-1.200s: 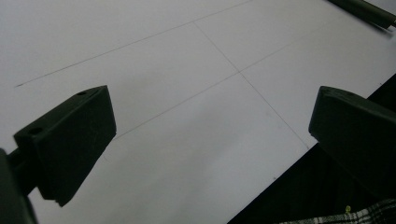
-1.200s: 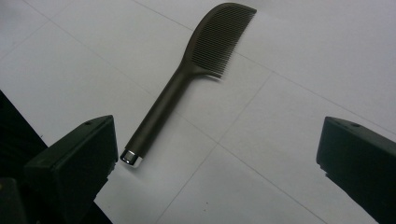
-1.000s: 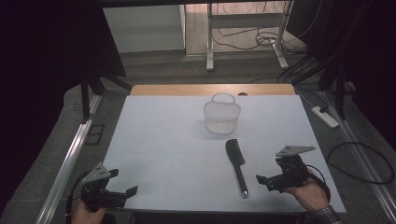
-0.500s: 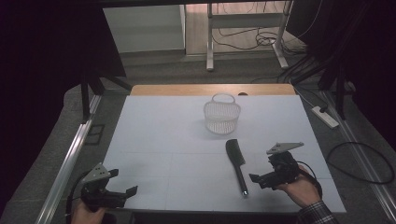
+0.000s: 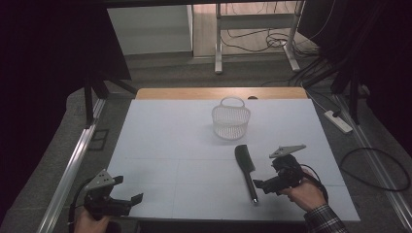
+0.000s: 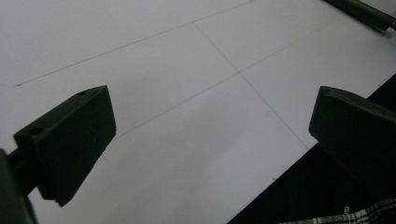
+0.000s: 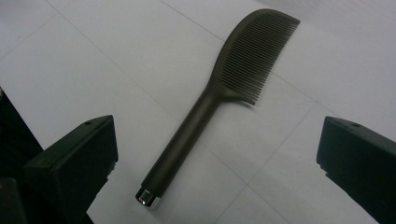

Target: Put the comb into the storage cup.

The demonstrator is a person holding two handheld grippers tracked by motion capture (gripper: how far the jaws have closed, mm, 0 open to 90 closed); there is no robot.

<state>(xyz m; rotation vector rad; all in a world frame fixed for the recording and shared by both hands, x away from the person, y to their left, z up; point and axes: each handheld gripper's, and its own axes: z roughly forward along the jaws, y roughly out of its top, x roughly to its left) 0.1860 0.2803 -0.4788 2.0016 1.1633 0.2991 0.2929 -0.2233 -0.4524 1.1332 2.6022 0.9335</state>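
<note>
White table (image 5: 165, 145) spanning most of the high view, marked with thin grid lines, wooden strip along the far edge. White wire basket (image 5: 231, 120) upright near the far middle of table, handle raised, well apart from both grippers. Black comb (image 5: 245, 167) flat on table, nearer than basket and right of centre; toothed head toward basket, handle toward near edge, silver cap at handle end. In right gripper view, comb (image 7: 210, 107) lying diagonally between the two jaws, teeth facing right, touched by neither jaw.

Right gripper (image 5: 265, 184) held by hand (image 5: 303, 191) at near right of table, just beside comb handle end, jaws pointed toward it. Jaws spread wide, grasping nothing. Plaid sleeve (image 5: 326, 221) at wrist.

Left gripper (image 5: 133, 199) held by hand (image 5: 90, 221) at near left corner of table, well apart from comb. Jaws spread wide over bare table surface (image 6: 187, 93), grasping nothing.
</note>
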